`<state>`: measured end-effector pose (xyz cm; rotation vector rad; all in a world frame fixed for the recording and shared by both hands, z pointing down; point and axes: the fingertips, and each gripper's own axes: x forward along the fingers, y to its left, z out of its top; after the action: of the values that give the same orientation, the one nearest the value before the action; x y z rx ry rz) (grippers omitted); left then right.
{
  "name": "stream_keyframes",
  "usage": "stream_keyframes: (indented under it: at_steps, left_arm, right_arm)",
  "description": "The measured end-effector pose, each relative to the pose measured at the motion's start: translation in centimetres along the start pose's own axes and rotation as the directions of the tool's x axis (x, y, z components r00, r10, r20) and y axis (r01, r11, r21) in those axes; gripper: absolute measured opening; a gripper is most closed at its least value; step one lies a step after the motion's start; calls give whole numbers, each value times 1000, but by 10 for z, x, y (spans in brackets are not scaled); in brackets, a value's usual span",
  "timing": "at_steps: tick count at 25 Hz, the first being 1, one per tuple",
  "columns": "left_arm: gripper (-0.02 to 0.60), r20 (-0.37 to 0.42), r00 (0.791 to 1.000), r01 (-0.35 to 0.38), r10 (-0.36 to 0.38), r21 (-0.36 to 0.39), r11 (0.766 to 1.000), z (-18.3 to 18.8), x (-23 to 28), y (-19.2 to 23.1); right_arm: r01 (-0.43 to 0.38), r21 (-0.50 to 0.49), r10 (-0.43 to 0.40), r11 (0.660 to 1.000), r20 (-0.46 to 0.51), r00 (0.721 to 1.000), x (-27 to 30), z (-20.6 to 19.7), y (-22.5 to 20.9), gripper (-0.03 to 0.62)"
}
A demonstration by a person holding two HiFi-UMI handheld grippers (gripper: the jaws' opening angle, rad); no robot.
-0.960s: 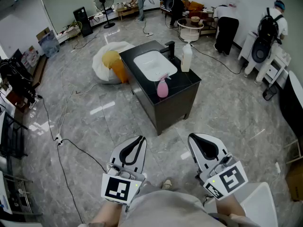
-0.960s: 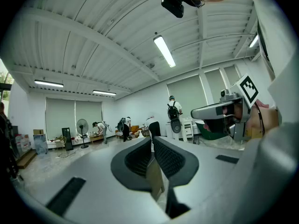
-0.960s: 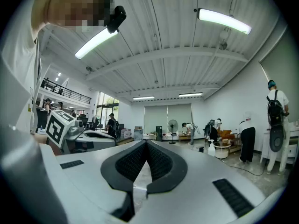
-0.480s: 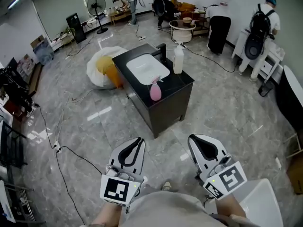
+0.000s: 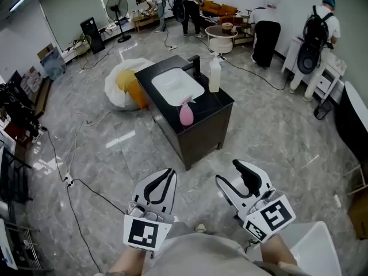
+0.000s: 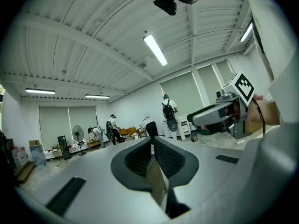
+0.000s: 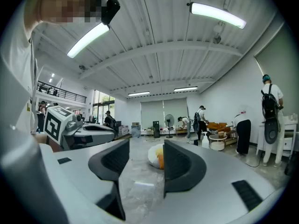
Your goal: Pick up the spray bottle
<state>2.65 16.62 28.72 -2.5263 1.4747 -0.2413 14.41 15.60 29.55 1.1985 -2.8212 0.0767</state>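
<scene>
The pink spray bottle (image 5: pixel 186 114) sits far off at twelve o'clock; the left gripper (image 5: pixel 169 172) is closed and the right gripper (image 5: pixel 229 174) is opening, empty.

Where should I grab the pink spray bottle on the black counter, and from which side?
Probably the narrow neck of the pink spray bottle, below the trigger, coming level from the near edge of the counter: it stands upright there, with the sink right behind it.

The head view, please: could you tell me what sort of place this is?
Probably an open lab or workshop hall: a freestanding sink cabinet stands mid-floor, with a pedestal fan and people busy at the back.
</scene>
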Motion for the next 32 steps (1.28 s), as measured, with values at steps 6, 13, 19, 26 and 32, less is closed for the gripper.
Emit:
stream_keyframes:
  at_steps: [6, 13, 19, 26, 32]
  left_arm:
    - [34, -48, 999, -23, 23, 0, 1000, -14, -1, 6]
    - [34, -58, 998, -17, 14, -47, 999, -33, 21, 21]
    - [34, -56, 998, -5, 1, -63, 998, -43, 46, 46]
    - [34, -80, 997, 1, -8, -81, 997, -71, 95, 104]
    - [34, -101, 994, 34, -49, -145, 989, -94, 142, 164]
  right_arm:
    - [12, 49, -13, 999, 28, 1000, 7, -2, -13, 276]
    - [12, 48, -12, 999, -1, 1000, 31, -13, -25, 278]
    - [29, 44, -28, 999, -39, 999, 63, -19, -43, 279]
    - [89, 66, -85, 994, -60, 995, 133, -26, -80, 278]
    - [131, 31, -127, 991, -113, 985, 206, -24, -110, 279]
